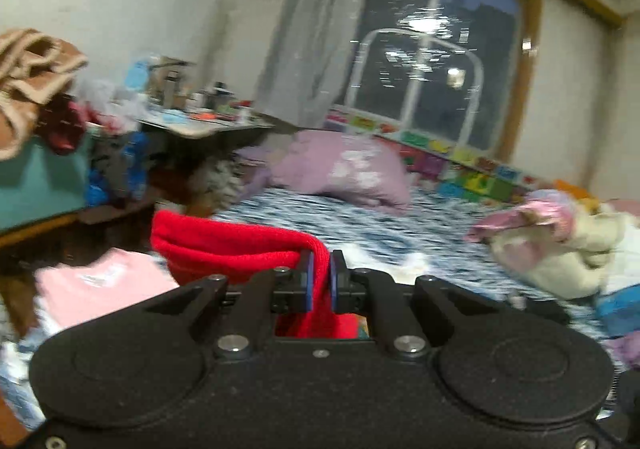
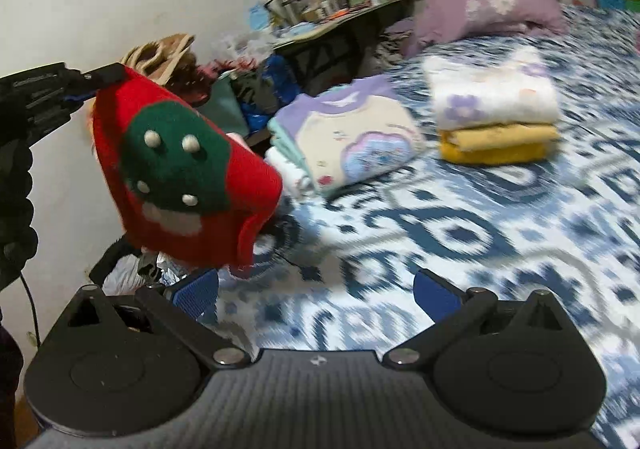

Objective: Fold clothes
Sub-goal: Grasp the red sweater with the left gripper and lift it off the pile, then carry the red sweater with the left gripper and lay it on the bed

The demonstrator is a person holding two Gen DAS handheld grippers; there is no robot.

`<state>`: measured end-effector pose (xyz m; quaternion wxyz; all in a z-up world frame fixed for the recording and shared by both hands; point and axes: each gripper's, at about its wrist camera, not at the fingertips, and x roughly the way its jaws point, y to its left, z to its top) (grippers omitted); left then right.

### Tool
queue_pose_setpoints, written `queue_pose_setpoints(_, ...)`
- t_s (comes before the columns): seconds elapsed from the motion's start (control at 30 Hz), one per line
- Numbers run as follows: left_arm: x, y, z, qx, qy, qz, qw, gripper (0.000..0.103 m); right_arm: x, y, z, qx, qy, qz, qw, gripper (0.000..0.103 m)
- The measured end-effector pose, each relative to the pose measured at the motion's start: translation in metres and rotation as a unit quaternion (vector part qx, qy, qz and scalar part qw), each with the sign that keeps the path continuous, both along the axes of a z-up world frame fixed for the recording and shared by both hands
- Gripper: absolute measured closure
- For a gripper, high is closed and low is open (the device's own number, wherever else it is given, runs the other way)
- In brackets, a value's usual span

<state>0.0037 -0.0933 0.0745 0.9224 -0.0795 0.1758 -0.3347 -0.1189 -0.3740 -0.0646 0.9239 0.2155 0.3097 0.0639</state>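
Note:
My left gripper (image 1: 319, 276) is shut on a red knit sweater (image 1: 224, 249), which drapes over and between its blue pads. In the right wrist view the same red sweater (image 2: 188, 177), with a green patch and white dots, hangs in the air from the left gripper (image 2: 100, 79) at the bed's left edge. My right gripper (image 2: 316, 295) is open and empty, low over the blue and white bedspread (image 2: 440, 241), just right of the hanging sweater.
Folded stacks lie on the bed: a pastel printed pile (image 2: 348, 137), a white and yellow pile (image 2: 496, 113), a pink folded shirt (image 1: 100, 285). A purple pillow (image 1: 344, 169) sits at the head. Unfolded clothes (image 1: 552, 245) lie right. A cluttered desk (image 1: 200, 117) stands left.

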Motion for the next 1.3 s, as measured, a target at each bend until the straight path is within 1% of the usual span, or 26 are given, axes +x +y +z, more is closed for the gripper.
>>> queue_pose_setpoints(0.1,-0.017,-0.024,-0.001,-0.014,0.014,-0.039,0.999,0.098,-0.041,-0.036,-0.014,0.029,0.007,-0.035,0.999,0.0)
queue_pose_setpoints(0.2,-0.03,-0.053,-0.007,-0.018,0.035,-0.077,0.9962,0.098,-0.081,-0.074,-0.032,0.08,0.012,-0.079,0.994,0.0)
queue_pose_setpoints(0.27,-0.04,-0.076,-0.01,-0.009,0.044,-0.1,0.994,0.098,-0.108,-0.099,-0.044,0.124,0.006,-0.107,0.986,0.0)
queue_pose_setpoints(0.33,-0.049,-0.103,-0.013,0.007,0.05,-0.122,0.9913,0.098,-0.126,-0.119,-0.054,0.15,-0.002,-0.13,0.98,0.0)
queue_pose_setpoints(0.43,-0.051,-0.147,-0.021,0.034,0.056,-0.143,0.9875,0.098,-0.144,-0.147,-0.073,0.165,-0.001,-0.162,0.973,0.0)
queue_pose_setpoints(0.6,-0.044,-0.24,-0.026,0.077,0.048,-0.168,0.9817,0.098,-0.158,-0.179,-0.105,0.163,0.003,-0.182,0.97,0.0)
queue_pose_setpoints(0.7,-0.041,-0.299,-0.015,0.074,0.02,-0.193,0.9781,0.098,-0.17,-0.201,-0.129,0.18,0.0,-0.204,0.962,0.0)
queue_pose_setpoints(0.77,-0.04,-0.317,-0.005,0.054,0.008,-0.214,0.9754,0.098,-0.181,-0.212,-0.142,0.195,0.0,-0.22,0.956,0.0)
queue_pose_setpoints(0.87,-0.05,-0.323,0.003,0.034,-0.012,-0.248,0.968,0.098,-0.197,-0.225,-0.153,0.212,-0.001,-0.24,0.947,0.0)
queue_pose_setpoints(0.93,-0.062,-0.314,-0.008,0.04,-0.016,-0.269,0.962,0.098,-0.205,-0.232,-0.156,0.225,-0.01,-0.249,0.942,0.0)
queue_pose_setpoints(1.0,-0.075,-0.304,-0.037,0.083,-0.012,-0.288,0.9539,0.097,-0.21,-0.238,-0.157,0.238,-0.023,-0.253,0.937,0.0)
queue_pose_setpoints(1.07,-0.083,-0.285,-0.076,0.12,0.015,-0.289,0.9497,0.093,-0.213,-0.242,-0.158,0.25,-0.033,-0.258,0.933,0.0)
queue_pose_setpoints(1.13,-0.09,-0.263,-0.115,0.153,0.044,-0.287,0.9446,0.092,-0.216,-0.243,-0.158,0.253,-0.04,-0.264,0.93,0.0)
queue_pose_setpoints(1.17,-0.091,-0.252,-0.128,0.151,0.063,-0.283,0.945,0.092,-0.216,-0.242,-0.158,0.252,-0.041,-0.265,0.93,0.0)
queue_pose_setpoints(1.23,-0.092,-0.232,-0.148,0.13,0.104,-0.274,0.9472,0.092,-0.217,-0.24,-0.158,0.246,-0.039,-0.268,0.931,0.0)
queue_pose_setpoints(1.27,-0.094,-0.226,-0.154,0.124,0.113,-0.269,0.9484,0.09,-0.217,-0.239,-0.157,0.241,-0.036,-0.269,0.932,0.0)
queue_pose_setpoints(1.3,-0.096,-0.221,-0.159,0.12,0.118,-0.264,0.9497,0.083,-0.217,-0.238,-0.157,0.235,-0.033,-0.273,0.932,0.0)
